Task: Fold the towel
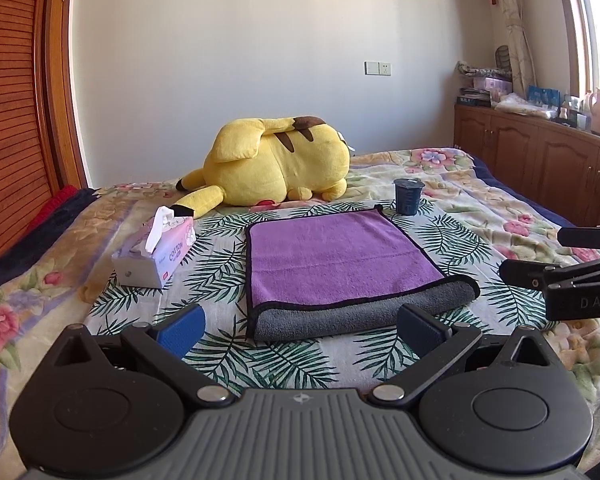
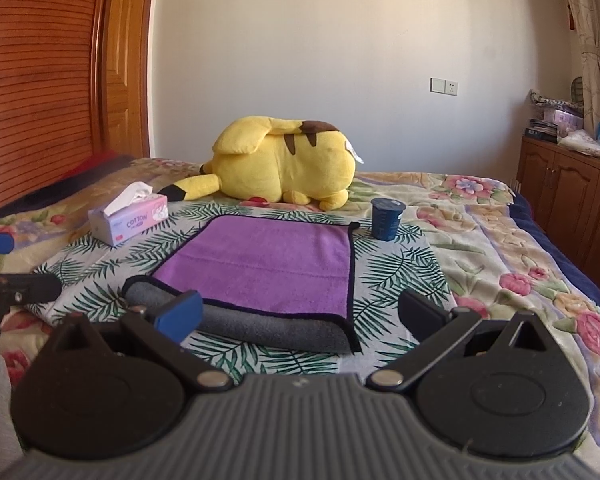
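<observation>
Towel [image 1: 332,256]: soft nappy cloth, matt. Tool [image 1: 300,326]: matt black plastic, bright metal pivots. Plush toy [image 1: 280,160] beyond: fuzzy fabric.

A home bedroom: a bed [image 1: 452,184] w/ floral quilt fills the view, a yellow plush toy [image 1: 278,160] at its far end, tissue box [image 1: 156,250] left of the plush, wooden cabinets [image 1: 540,160] right of the bed, curtain [image 1: 512,20] by the window.

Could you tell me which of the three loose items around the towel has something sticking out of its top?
The tissue box, left of the towel: a white tissue pokes from it, unlike the dark cup or yellow plush.
</observation>
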Tool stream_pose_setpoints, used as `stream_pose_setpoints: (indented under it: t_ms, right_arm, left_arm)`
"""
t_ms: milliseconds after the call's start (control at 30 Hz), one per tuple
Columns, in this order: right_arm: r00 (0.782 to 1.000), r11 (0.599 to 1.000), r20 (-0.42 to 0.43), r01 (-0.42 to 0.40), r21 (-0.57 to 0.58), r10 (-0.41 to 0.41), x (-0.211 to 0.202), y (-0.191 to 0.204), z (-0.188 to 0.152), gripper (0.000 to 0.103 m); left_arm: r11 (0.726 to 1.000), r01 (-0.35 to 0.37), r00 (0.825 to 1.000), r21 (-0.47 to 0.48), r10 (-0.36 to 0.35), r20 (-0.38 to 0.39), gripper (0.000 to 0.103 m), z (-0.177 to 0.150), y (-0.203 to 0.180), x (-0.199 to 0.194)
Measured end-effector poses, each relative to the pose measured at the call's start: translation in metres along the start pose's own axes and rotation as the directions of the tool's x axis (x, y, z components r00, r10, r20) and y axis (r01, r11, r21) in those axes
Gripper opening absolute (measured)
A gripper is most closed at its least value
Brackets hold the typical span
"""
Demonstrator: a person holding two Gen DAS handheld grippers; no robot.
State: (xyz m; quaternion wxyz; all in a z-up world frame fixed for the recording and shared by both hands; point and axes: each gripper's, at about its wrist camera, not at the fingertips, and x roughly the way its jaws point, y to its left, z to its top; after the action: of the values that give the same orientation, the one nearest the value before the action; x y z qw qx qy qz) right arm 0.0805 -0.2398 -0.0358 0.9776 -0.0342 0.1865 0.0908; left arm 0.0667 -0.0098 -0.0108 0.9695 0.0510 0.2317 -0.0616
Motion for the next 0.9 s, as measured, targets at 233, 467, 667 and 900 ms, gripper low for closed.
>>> stream_pose_setpoints:
  t_ms: [233, 467, 667, 900]
  right_arm:
    - [0.999, 1.0, -0.022, -0.023, 0.008, 0.023, 0.015, -0.002, 0.002, 0.103]
    - [0.997, 0.999, -0.07, -0.037, 0.012, 0.038, 0.036, -0.004, 0.001, 0.103]
    - [0.993, 0.998, -0.105, -0.056, 0.02, 0.058, 0.053, -0.006, 0.002, 0.103]
    - [0.984, 0.994, -0.149, -0.092, 0.056, 0.1, 0.071, -0.01, -0.001, 0.103]
  left_arm:
    - [1.0, -0.005, 1.0, 0.007, 0.005, -0.01, 0.087, 0.005, 0.006, 0.018]
    - [1.0, -0.017, 1.0, 0.011, 0.018, -0.026, 0.087, 0.007, 0.012, 0.039]
    - [0.999, -0.035, 0.998, 0.006, 0.035, -0.046, 0.087, 0.008, 0.018, 0.057]
    - [0.999, -0.034, 0.995, -0.003, 0.034, -0.092, 0.087, 0.006, 0.025, 0.08]
